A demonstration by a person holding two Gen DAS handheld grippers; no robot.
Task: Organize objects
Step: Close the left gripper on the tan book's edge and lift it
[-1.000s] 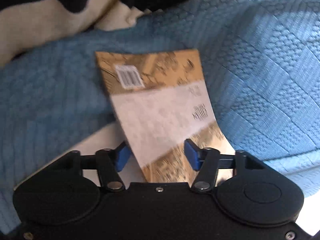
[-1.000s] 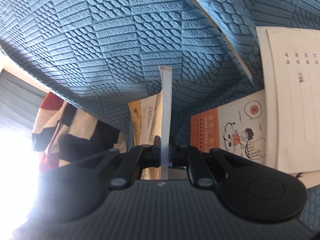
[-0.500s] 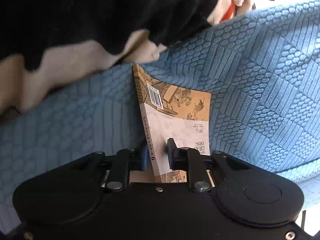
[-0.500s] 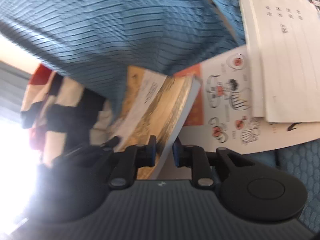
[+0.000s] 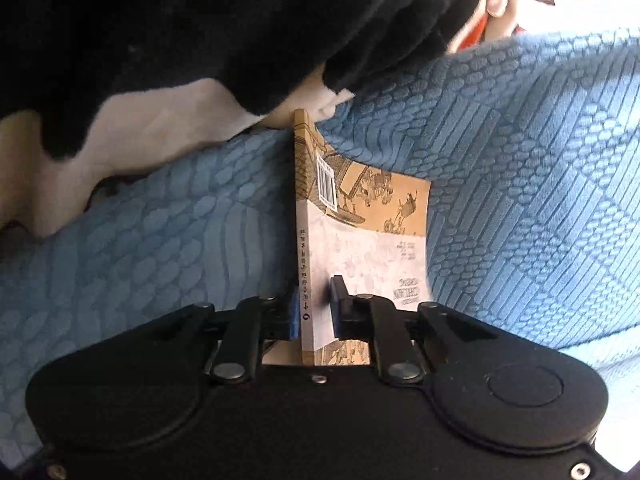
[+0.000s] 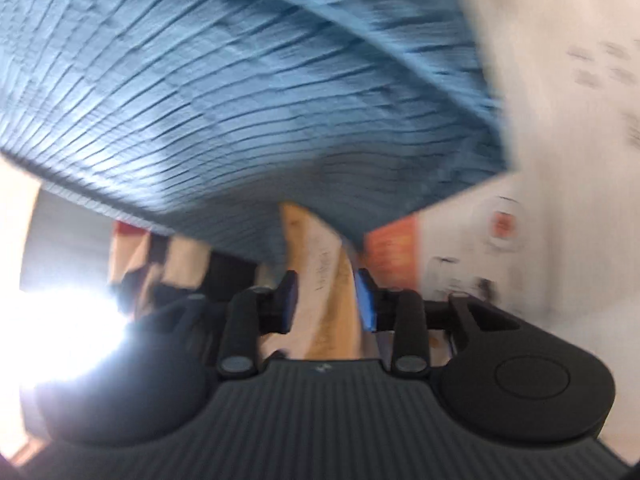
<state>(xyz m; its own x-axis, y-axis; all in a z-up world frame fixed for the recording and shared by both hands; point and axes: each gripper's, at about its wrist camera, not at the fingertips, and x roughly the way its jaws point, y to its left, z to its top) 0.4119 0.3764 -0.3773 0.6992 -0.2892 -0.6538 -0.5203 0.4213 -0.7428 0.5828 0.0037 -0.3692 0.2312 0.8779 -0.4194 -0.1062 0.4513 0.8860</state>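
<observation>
A thin book (image 5: 360, 220) with a tan illustrated cover and a white band stands on edge over the blue blanket (image 5: 520, 160), spine towards me. My left gripper (image 5: 315, 298) is closing on its near end, with both pads pressed against spine and cover. In the blurred right wrist view the same book (image 6: 320, 276) lies between the fingers of my right gripper (image 6: 327, 300). That gripper's jaws are opening, and the blue pads (image 6: 366, 304) stand just off the book.
A black and cream plush fabric (image 5: 160, 60) hangs over the book's far end. A white ruled sheet (image 6: 560, 100) and an orange and white cartoon booklet (image 6: 460, 248) lie on the blanket (image 6: 240, 100) to the right. Bright glare fills the lower left.
The book went from lying flat between my left gripper's wide fingers to standing on edge, and those fingers closed on it. My right gripper let go of the book's edge, spread and sank.
</observation>
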